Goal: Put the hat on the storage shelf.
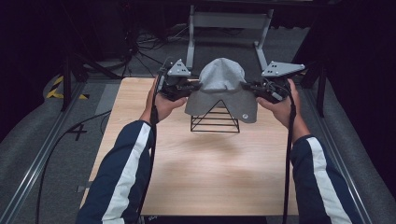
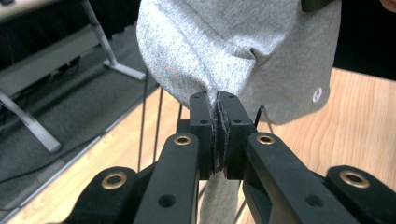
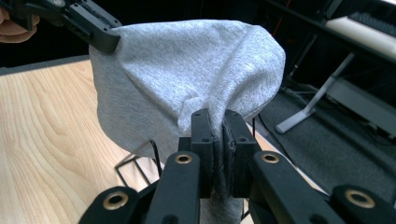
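Hat: a grey hat (image 1: 222,88) is held over a black wire stand (image 1: 215,120) at the far middle of the table (image 1: 205,177); it is judged to be meant for draping on the stand.
Left gripper: the left gripper (image 1: 190,87) is clamped on the hat's left edge, a fold of cloth being pinched between the closed jaws, as is seen in the left gripper view (image 2: 218,135).
Right gripper: the right gripper (image 1: 248,87) is closed on the right edge in the same way (image 3: 219,149).
Why so held: the edges are pulled apart, so that the opening is kept spread and facing down over the stand's peak.
Hidden: the stand's top is covered by the cloth; whether the peak touches the hat's inside cannot be told.
Hard to make out: a small round logo (image 1: 244,116) is too small to be read.
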Motion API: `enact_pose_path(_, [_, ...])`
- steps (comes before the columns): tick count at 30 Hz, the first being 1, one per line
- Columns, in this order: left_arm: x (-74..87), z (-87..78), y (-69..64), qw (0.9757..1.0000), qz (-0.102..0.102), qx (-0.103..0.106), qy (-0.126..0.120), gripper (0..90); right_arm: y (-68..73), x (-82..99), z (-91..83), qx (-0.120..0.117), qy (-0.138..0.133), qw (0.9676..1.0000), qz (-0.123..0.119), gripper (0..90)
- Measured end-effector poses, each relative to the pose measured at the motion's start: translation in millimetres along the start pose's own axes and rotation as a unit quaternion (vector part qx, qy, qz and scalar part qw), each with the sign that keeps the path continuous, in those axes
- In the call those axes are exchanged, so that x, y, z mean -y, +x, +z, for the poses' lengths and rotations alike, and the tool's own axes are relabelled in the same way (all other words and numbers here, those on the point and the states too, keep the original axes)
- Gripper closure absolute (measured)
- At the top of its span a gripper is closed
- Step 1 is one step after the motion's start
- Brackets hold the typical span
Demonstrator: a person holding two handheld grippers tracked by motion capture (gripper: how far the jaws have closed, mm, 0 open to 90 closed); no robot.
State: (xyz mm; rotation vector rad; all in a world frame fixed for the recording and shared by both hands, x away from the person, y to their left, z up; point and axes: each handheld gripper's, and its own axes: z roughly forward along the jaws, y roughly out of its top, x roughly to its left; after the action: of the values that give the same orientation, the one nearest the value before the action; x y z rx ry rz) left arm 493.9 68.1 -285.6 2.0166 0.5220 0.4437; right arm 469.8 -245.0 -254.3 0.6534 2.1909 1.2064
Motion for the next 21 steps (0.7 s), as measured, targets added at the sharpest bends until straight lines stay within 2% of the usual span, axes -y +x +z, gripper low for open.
enact_pose_path(3, [14.0,9.5,-1.8,0.9999,-0.013,0.005,0.005,85.6,2.4,16.1,9.2,-0.007,0.005,0.9999,0.010,84.5])
enact_pose_path(13, [46.5,28.4,-6.1,0.9994,-0.029,0.007,0.020,85.5,8.9,57.4,27.1,-0.016,0.026,0.9990,0.033,84.5])
enact_pose_path(15, [53.4,31.9,-5.7,0.9993,-0.022,0.003,0.030,85.5,9.8,65.0,30.5,-0.017,0.031,0.9987,0.037,84.5])
enact_pose_path(16, [56.9,34.3,-6.1,0.9991,-0.030,0.005,0.029,85.5,10.6,68.7,32.5,-0.019,0.035,0.9985,0.038,84.5])
enact_pose_path(21, [68.8,42.4,-5.1,0.9984,-0.028,-0.002,0.050,85.6,12.2,84.6,41.8,-0.020,0.055,0.9974,0.043,84.6])
